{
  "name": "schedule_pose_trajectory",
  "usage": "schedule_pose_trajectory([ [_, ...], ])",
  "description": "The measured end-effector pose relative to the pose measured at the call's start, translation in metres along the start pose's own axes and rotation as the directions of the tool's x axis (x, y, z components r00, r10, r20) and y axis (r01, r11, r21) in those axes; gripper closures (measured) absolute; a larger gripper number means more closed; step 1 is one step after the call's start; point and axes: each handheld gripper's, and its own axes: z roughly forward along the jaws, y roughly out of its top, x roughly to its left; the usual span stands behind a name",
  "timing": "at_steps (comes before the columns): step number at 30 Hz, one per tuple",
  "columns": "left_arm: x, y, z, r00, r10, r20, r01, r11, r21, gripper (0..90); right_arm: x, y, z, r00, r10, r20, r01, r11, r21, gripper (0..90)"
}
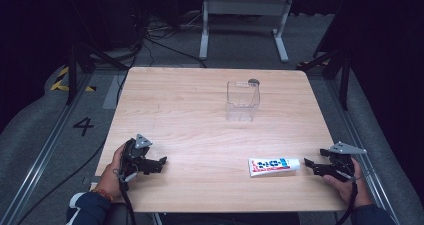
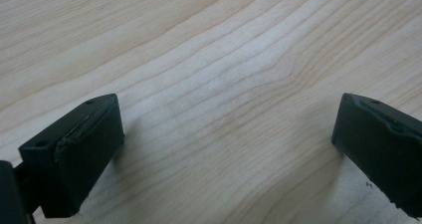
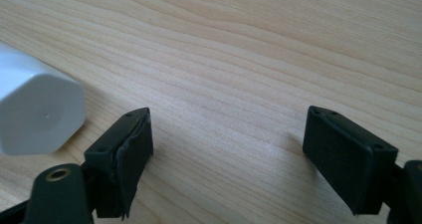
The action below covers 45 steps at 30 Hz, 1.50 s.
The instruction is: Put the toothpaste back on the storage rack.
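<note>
Left gripper (image 1: 161, 161) low over the near-left part of the table (image 1: 200, 95), held in the person's left hand (image 1: 112, 172), jaws pointing right toward mid-table. In the left gripper view its fingers (image 2: 74, 154) stand wide apart, bare wood grain between them.

Clear plastic container (image 1: 243, 101) upright at the far middle of the table, well apart from both grippers.

Toothpaste tube (image 1: 274, 165) lies flat just left of the right gripper's fingertips, not between them. Long axis runs left-right; white cap end (image 3: 37, 117) faces the right gripper. Label white with red and blue print; characters too small to read.

Right gripper (image 1: 306, 163) at the near-right edge, held in the right hand (image 1: 350, 185), level, jaws pointing left at the tube. Fingers (image 3: 122, 159) apart, nothing clamped; cap just outside one finger, gap visible
</note>
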Motion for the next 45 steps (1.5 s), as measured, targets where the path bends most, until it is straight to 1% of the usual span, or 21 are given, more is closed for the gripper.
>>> schedule_pose_trajectory([
  [1,0.002,0.001,0.001,0.9994,0.033,0.012,-0.033,0.9994,0.003,0.3,0.000,0.000,0.000,1.0000,0.000,0.000,0.000,1.000,0.000,20.1],
  [2,0.003,0.003,0.002,0.9985,0.049,0.024,-0.049,0.9988,0.001,0.3,0.000,0.000,0.000,1.0000,0.000,0.000,0.000,1.000,0.000,20.1],
  [3,0.004,0.004,0.003,0.9974,0.057,0.044,-0.057,0.9984,0.001,0.3,0.000,0.000,0.000,1.0000,0.003,0.000,-0.003,1.000,-0.001,20.0],
  [4,0.004,0.004,0.003,0.9974,0.057,0.044,-0.057,0.9984,0.001,0.2,0.000,0.000,0.000,1.0000,0.003,0.000,-0.003,1.000,-0.001,20.0],
  [5,0.006,0.006,0.004,0.9955,0.078,0.054,-0.079,0.9969,0.003,0.2,0.000,0.000,0.000,1.0000,0.004,0.000,-0.004,1.000,-0.001,20.0],
  [6,0.005,0.008,0.007,0.9944,0.079,0.070,-0.080,0.9968,0.004,0.0,0.001,0.001,0.001,1.0000,0.008,0.002,-0.008,1.000,0.000,20.0],
  [10,-0.003,0.018,0.016,0.9948,0.077,0.067,-0.077,0.9970,0.001,0.0,0.002,0.003,0.002,0.9999,0.009,0.005,-0.009,1.000,0.008,20.0],
  [13,-0.009,0.020,0.018,0.9864,0.123,0.109,-0.123,0.9924,-0.001,0.0,0.001,0.003,0.001,1.0000,0.007,0.002,-0.007,1.000,0.009,20.0],
  [14,-0.009,0.020,0.018,0.9864,0.123,0.109,-0.123,0.9924,-0.001,0.0,0.001,0.003,0.001,1.0000,0.007,0.002,-0.007,1.000,0.009,20.0],
  [16,-0.014,0.022,0.019,0.9787,0.155,0.135,-0.155,0.9878,-0.006,0.0,0.000,0.001,0.000,0.9999,-0.008,-0.014,0.008,1.000,0.014,20.0],
  [17,-0.016,0.023,0.020,0.9694,0.186,0.160,-0.188,0.9822,-0.007,0.0,0.000,0.001,-0.001,0.9997,-0.014,-0.019,0.014,1.000,0.016,20.0],
  [18,-0.020,0.025,0.021,0.9555,0.224,0.192,-0.227,0.9739,-0.005,0.0,0.000,0.001,-0.001,0.9995,-0.020,-0.025,0.021,1.000,0.019,19.7],
  [20,-0.025,0.027,0.024,0.9459,0.243,0.215,-0.244,0.9695,-0.023,0.0,0.000,0.001,-0.003,0.9977,-0.043,-0.052,0.045,0.999,0.029,16.5],
  [24,-0.026,0.028,0.025,0.9434,0.248,0.220,-0.249,0.9681,-0.023,0.0,0.002,0.001,-0.005,0.9939,-0.071,-0.084,0.076,0.996,0.056,14.9],
  [25,-0.025,0.028,0.025,0.9399,0.259,0.222,-0.260,0.9652,-0.024,0.0,0.003,0.002,-0.005,0.9929,-0.080,-0.089,0.085,0.994,0.063,14.9],
  [26,-0.025,0.028,0.025,0.9392,0.259,0.225,-0.260,0.9652,-0.026,0.0,0.003,0.003,-0.005,0.9916,-0.087,-0.096,0.094,0.993,0.070,14.9],
  [36,-0.024,0.028,0.026,0.9346,0.264,0.238,-0.265,0.9638,-0.028,0.1,0.007,0.006,-0.008,0.9842,-0.126,-0.124,0.139,0.985,0.104,16.4],
  [40,-0.024,0.028,0.026,0.9344,0.265,0.238,-0.266,0.9636,-0.028,0.1,0.009,0.007,-0.011,0.9747,-0.156,-0.160,0.174,0.979,0.105,17.3],
  [43,-0.024,0.028,0.026,0.9349,0.264,0.237,-0.265,0.9638,-0.028,0.1,0.012,0.011,-0.017,0.9673,-0.177,-0.181,0.195,0.977,0.084,17.5],
  [44,-0.024,0.028,0.026,0.9349,0.264,0.237,-0.265,0.9638,-0.028,0.1,0.012,0.011,-0.017,0.9673,-0.177,-0.181,0.195,0.977,0.084,17.5],
  [45,-0.024,0.028,0.026,0.9351,0.264,0.237,-0.265,0.9638,-0.028,0.2,0.016,0.013,-0.022,0.9587,-0.203,-0.199,0.220,0.973,0.067,17.8],
])
